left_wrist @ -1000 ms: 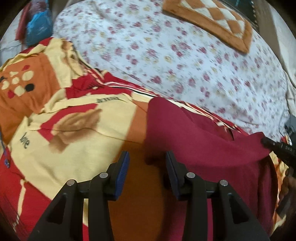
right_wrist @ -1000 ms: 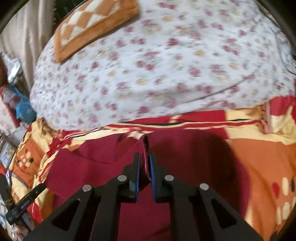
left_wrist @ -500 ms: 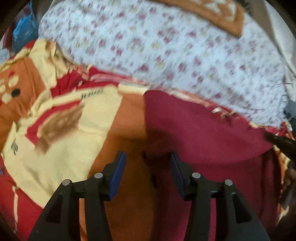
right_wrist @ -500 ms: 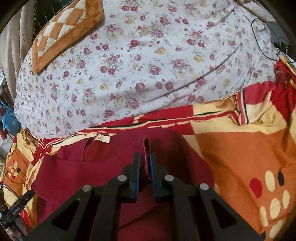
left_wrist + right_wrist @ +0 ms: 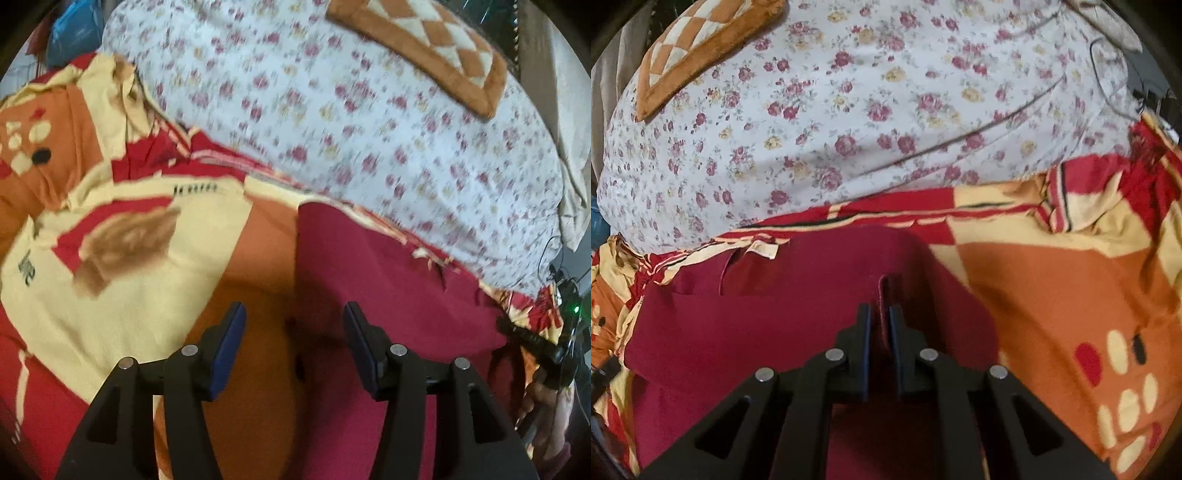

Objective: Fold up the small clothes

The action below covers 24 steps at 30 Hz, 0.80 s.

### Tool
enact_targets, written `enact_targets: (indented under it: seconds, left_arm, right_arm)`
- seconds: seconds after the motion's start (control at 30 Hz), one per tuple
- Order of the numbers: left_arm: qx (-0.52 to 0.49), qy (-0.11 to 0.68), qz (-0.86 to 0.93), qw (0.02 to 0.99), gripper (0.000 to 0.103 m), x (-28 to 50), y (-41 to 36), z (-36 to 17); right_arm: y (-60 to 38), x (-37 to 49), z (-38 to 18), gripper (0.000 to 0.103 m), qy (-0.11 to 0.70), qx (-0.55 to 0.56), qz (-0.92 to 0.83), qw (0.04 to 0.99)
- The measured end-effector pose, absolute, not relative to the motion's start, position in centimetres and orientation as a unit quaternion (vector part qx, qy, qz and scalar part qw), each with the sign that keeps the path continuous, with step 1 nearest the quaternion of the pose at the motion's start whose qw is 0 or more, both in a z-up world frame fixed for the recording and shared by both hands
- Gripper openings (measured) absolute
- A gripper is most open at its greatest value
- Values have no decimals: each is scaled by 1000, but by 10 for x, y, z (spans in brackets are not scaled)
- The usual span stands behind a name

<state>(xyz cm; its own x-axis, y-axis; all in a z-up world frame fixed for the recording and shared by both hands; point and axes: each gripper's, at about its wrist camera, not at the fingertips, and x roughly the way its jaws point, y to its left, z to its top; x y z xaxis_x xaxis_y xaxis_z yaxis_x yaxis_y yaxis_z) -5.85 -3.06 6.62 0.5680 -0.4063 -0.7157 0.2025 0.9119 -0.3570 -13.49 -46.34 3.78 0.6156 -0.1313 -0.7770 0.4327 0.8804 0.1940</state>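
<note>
A dark red garment point(image 5: 388, 280) lies spread on a red, orange and yellow patterned blanket point(image 5: 122, 295). My left gripper point(image 5: 293, 325) is open and empty, hovering over the garment's left edge where it meets the blanket. In the right wrist view the same garment point(image 5: 768, 317) fills the lower middle, with a pale label point(image 5: 762, 250) near its far edge. My right gripper point(image 5: 880, 317) is shut on a pinched fold of the red garment's edge. The right gripper also shows in the left wrist view point(image 5: 532, 338) at the far right.
A white floral quilt point(image 5: 369, 122) bulges behind the garment, with an orange checkered mat point(image 5: 428, 48) on top; both also appear in the right wrist view, quilt point(image 5: 849, 110) and mat point(image 5: 701, 44). A blue bag point(image 5: 74, 29) sits far left. Cables point(image 5: 1108, 74) lie at the right.
My left gripper has opened wider and shifted slightly over the garment's left edge. My right gripper, still shut on the fold, has moved with it so more of the garment lies to its left.
</note>
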Motion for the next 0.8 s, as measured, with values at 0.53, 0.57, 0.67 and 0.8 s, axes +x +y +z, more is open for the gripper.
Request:
enact_targets:
  seconds: [0.53, 0.57, 0.67, 0.8]
  left_arm:
    - [-75, 477, -151, 862, 17, -17, -59, 22]
    - [-74, 478, -150, 862, 17, -17, -59, 24]
    - [-82, 485, -149, 858, 17, -16, -57, 30]
    - [-93, 464, -142, 870, 17, -19, -52, 52]
  right_arm:
    - [-469, -130, 24, 10, 430, 177, -162, 870]
    - [-468, -128, 18, 10, 441, 171, -164, 866]
    - [-472, -135, 23, 10, 431, 191, -163, 867]
    - [-481, -148, 38, 15, 417, 237, -158, 863]
